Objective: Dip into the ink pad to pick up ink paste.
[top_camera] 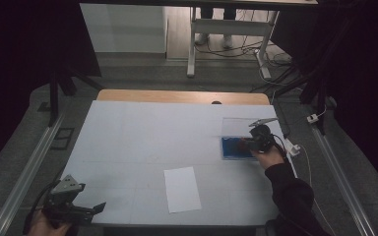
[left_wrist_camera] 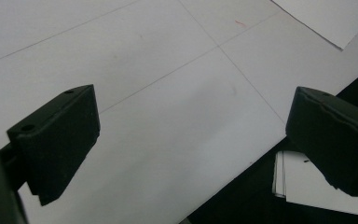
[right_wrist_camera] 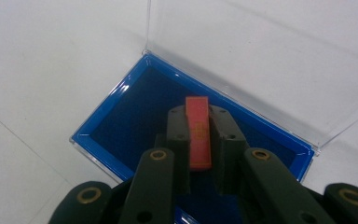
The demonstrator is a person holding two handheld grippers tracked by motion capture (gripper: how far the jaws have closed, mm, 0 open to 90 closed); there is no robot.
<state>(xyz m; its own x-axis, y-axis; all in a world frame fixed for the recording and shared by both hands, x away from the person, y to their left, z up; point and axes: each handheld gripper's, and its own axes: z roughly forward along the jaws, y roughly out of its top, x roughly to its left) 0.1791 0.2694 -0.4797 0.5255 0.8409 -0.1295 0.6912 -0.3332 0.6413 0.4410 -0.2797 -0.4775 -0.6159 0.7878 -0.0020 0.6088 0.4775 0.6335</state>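
Over at the bench's (top_camera: 128, 142) right edge, past the middle toward the far side: right gripper (right_wrist_camera: 199, 140) clamped on a slim red-orange stamp (right_wrist_camera: 198, 130), held edge-on between the two black jaws, squeezed narrow around it. Directly beneath, the blue ink pad (right_wrist_camera: 135, 116), its clear lid (right_wrist_camera: 261, 51) flung back and standing open on the far side. Stamp hanging straight over the dark blue felt, long axis running away along the jaws, tip pointing toward the lid hinge. Cannot tell whether touching the pad or just above it; looks very close. In the high view, same claw (top_camera: 256, 140) parked right on the blue tray (top_camera: 231, 150), forearm in a dark sleeve (top_camera: 290, 191) coming in from the near right corner.

Down at the near left corner: left gripper (left_wrist_camera: 191, 144) spread wide, nothing between the jaws, hovering over bare bench at the near edge, a small stack of paper (left_wrist_camera: 317, 184) visible below the rim. Well apart from the action.

White sheet (top_camera: 182, 189) lying near the near edge, just right of centre, long axis running near to far. Lies toward the near left from the loaded claw, between the two arms. Likely destination for the stamp; right hand closer, and already holding it.
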